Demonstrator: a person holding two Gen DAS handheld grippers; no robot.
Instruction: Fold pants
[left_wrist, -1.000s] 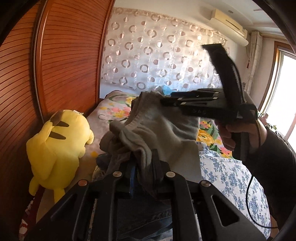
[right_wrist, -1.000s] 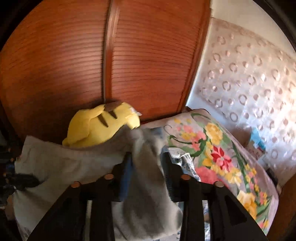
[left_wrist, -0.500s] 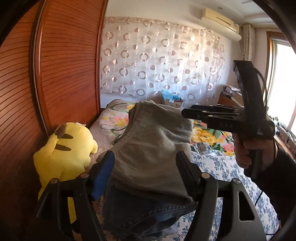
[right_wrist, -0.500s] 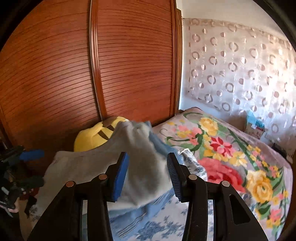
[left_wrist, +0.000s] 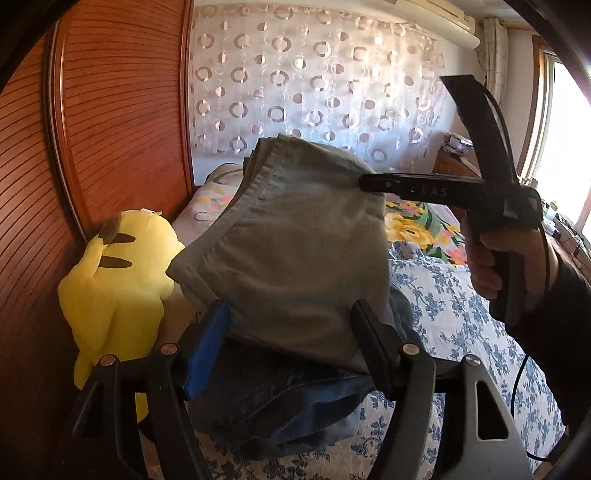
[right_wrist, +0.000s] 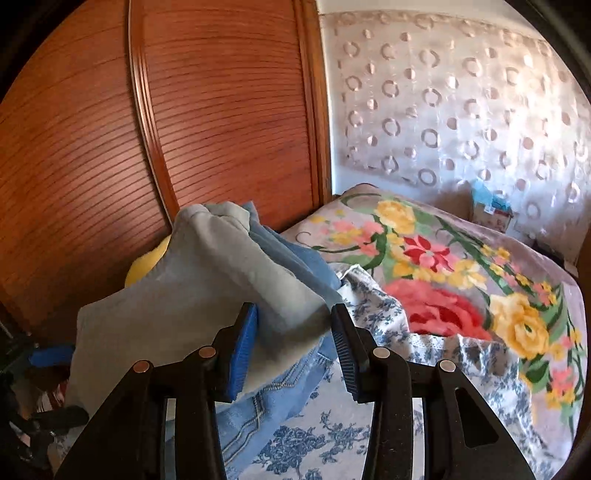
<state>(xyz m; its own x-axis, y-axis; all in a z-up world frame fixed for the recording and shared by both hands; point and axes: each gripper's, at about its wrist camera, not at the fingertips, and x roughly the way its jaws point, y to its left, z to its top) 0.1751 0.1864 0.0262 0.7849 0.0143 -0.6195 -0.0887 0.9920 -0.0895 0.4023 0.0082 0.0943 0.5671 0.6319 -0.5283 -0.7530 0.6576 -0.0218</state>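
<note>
Grey cotton between both pairs of tongs. Left tongs (left_wrist: 289, 312) spread wide, blue pad on one side, black on the other, straddling the near end of the folded grey pants (left_wrist: 295, 240) without pinching. Right tongs (right_wrist: 294, 310) parted too: blue pad against the cloth, black pad standing clear, so nothing clamped. Carried by a hand (left_wrist: 491, 266) in a dark sleeve, tips reaching the far end of the bundle.

Folded into a thick flat packet and resting on a heap of blue jeans (left_wrist: 280, 402), just right of the yellow plush toy (left_wrist: 118, 280). Under both, the bed's blue-flowered cover (left_wrist: 443, 314), spreading away to the right of the toy. Further from the toy, a blanket with big red and yellow flowers (right_wrist: 443, 266). Behind the toy, a slatted wooden wardrobe door (right_wrist: 221, 110).

Judged soft, light and limp: likely to sag and spring open wherever unsupported, not slippery, not breakable. Best taken at the stitched hem or along the folded edge, through all layers at once, with one pinch at each end to keep the packet flat. Beware of catching the denim underneath.

Readable writing: only pale letters along a finger of the right tongs, seemingly "DAS", the start lost. Label on a small carton (right_wrist: 493, 212) far behind the toy, too small to read.
</note>
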